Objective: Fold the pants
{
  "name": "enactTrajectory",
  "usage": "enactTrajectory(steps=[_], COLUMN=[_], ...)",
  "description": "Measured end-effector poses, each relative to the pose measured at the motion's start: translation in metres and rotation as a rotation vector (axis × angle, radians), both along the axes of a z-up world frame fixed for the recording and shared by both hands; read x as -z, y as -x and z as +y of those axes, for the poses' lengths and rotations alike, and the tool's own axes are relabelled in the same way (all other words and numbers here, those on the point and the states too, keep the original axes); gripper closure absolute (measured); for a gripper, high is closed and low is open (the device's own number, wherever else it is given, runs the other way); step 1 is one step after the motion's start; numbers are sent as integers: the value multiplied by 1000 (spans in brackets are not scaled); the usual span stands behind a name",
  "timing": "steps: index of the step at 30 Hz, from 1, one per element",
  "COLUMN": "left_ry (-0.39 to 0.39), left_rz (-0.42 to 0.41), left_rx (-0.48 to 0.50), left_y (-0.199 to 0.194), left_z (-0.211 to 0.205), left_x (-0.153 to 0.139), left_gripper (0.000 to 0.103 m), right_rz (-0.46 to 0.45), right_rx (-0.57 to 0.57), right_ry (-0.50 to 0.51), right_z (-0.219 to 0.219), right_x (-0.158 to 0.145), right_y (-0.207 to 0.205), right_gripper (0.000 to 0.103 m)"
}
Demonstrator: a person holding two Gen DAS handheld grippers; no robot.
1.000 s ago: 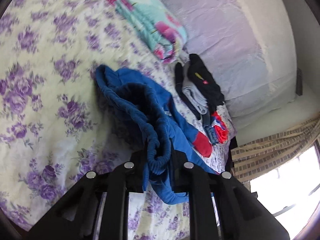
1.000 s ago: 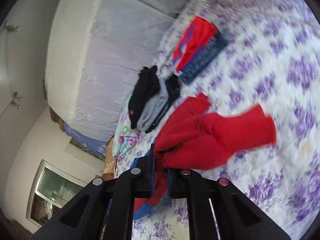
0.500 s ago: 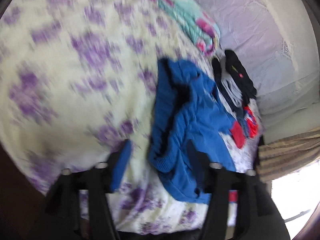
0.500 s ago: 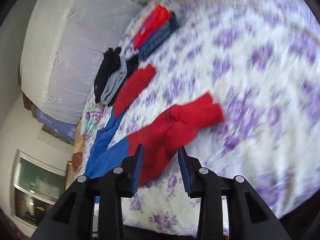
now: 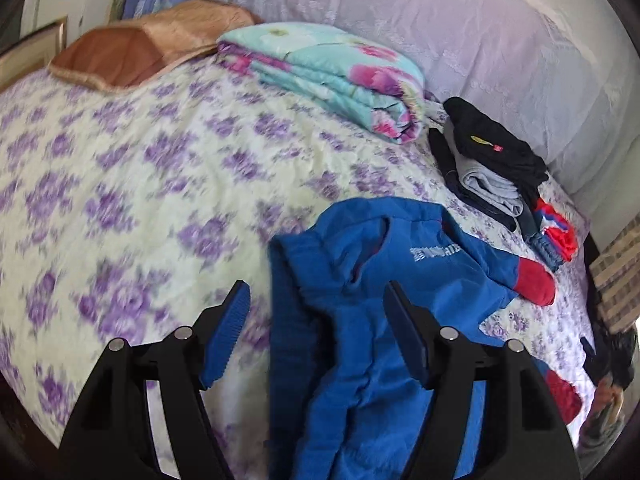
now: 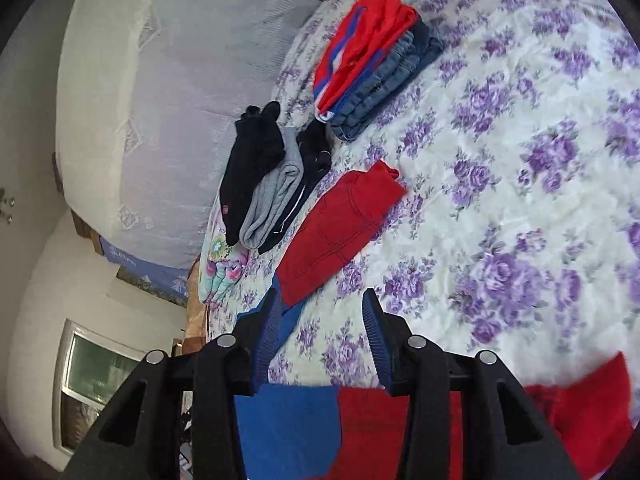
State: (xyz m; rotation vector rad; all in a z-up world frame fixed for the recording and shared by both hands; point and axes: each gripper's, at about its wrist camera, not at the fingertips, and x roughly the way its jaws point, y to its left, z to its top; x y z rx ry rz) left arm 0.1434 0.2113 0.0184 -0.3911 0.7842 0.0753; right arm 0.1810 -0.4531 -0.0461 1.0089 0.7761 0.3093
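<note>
Both hand-held grippers are wide open and hold nothing: the left hand-held gripper (image 5: pixel 316 320) hangs over the waist end of the blue and red pants (image 5: pixel 384 320), and the right hand-held gripper (image 6: pixel 320 320) hangs over the leg end, with bare bed between its fingers. The pants lie spread on the flowery bedspread (image 5: pixel 120 184), waist bunched up and the two legs apart, so I think the folding has not really begun. The legs need to be laid one on the other, then folded up short. The left view shows the blue waist, the white letters on the cloth, a folded flower blanket (image 5: pixel 336 76) and a brown pillow (image 5: pixel 140 48). The right view shows what the left cannot: the two red leg ends (image 6: pixel 340 228) lying well apart, one far out and one close under the fingers. It also shows more clearly a neat stack of red and jean clothes (image 6: pixel 376 64) and a black and grey pile (image 6: pixel 268 176) just beside the far red leg.
</note>
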Motion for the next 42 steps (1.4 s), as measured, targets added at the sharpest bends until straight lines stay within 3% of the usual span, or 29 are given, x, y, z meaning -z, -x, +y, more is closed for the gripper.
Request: enactTrajectory(steps=[4, 11, 16, 17, 20, 23, 30, 35, 42], left_ry=[-70, -37, -21, -14, 6, 1, 21, -8, 4], left_rz=[-25, 9, 25, 32, 44, 58, 86, 141, 154], left_rx=[18, -2, -43, -52, -65, -78, -83, -59, 18], left_y=[-17, -38, -43, -44, -47, -46, -52, -75, -85], left_z=[-19, -15, -1, 3, 10, 15, 32, 37, 41], left_x=[-5, 7, 16, 19, 25, 29, 34, 46, 61], left_gripper=[27, 26, 20, 20, 20, 20, 20, 20, 18], right_rz=[74, 141, 126, 112, 82, 52, -59, -118, -133], right_rx=[55, 190, 199, 182, 149, 139, 96, 87, 98], right_ry=[-35, -107, -109, -96, -61, -36, 24, 21, 32], right_z=[15, 11, 13, 16, 23, 24, 26, 19, 3], right_x=[27, 55, 59, 58, 55, 49, 5, -23, -39], right_y=[-37, -81, -93, -97, -100, -96, -71, -41, -7], right_gripper=[60, 53, 53, 56, 81, 89, 90, 90, 90])
